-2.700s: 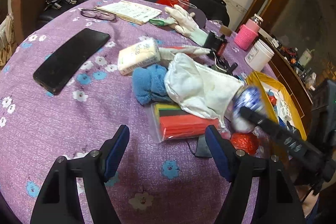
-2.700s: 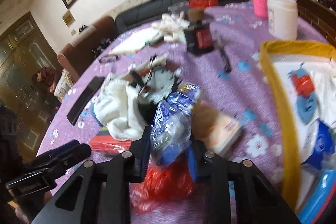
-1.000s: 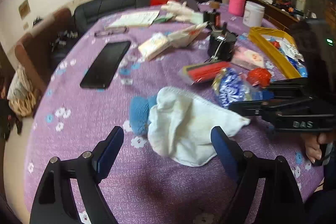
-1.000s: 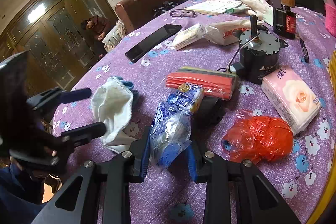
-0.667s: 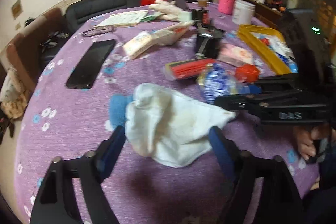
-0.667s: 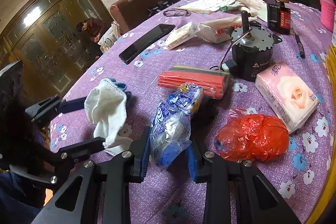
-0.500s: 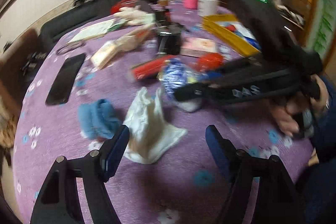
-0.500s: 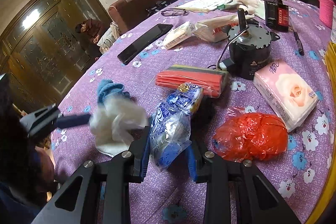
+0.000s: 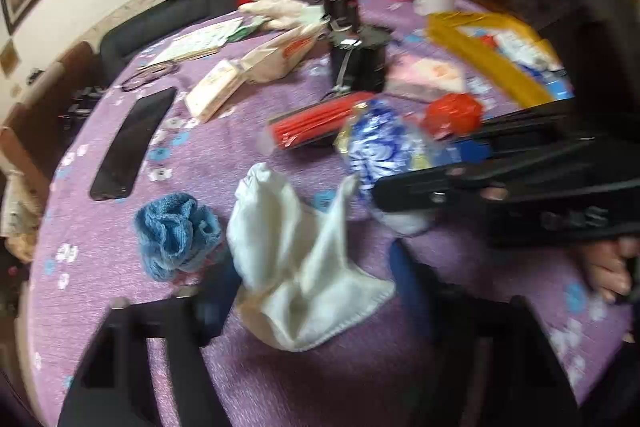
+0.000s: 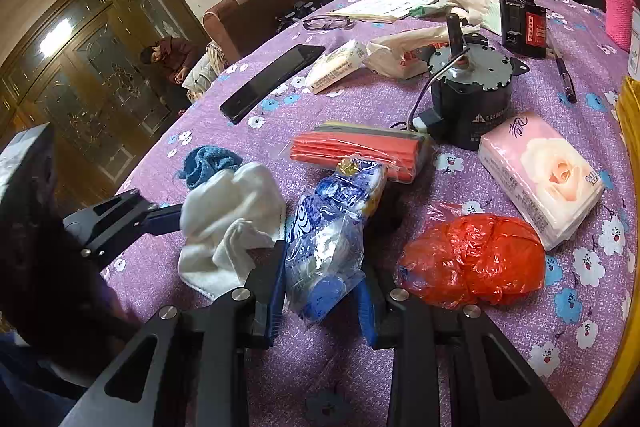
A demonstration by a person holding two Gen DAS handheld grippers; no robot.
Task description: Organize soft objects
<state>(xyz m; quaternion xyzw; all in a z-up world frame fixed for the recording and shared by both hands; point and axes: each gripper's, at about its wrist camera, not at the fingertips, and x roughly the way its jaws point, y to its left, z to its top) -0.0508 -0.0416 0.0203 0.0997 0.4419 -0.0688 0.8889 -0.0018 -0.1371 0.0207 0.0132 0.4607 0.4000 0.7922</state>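
On the purple desk (image 10: pixel 400 95) one white cloth (image 9: pixel 296 263) lies crumpled between the released left gripper (image 9: pixel 312 291) fingers, one blue cloth (image 9: pixel 176 231) at its ten o'clock, while the right gripper (image 10: pixel 320 291) clenches one blue-patterned bag (image 10: pixel 332 235).

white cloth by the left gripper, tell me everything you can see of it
The white cloth is a soft, terry-looking towel with a stitched hem, crumpled into peaked folds rather than flat. It rests on the purple flowered tablecloth, between the open fingers of the left gripper, beside the blue knitted cloth. One corner reaches toward the blue-and-white plastic packet clamped in the right gripper. Whether the fingers touch it cannot be told.
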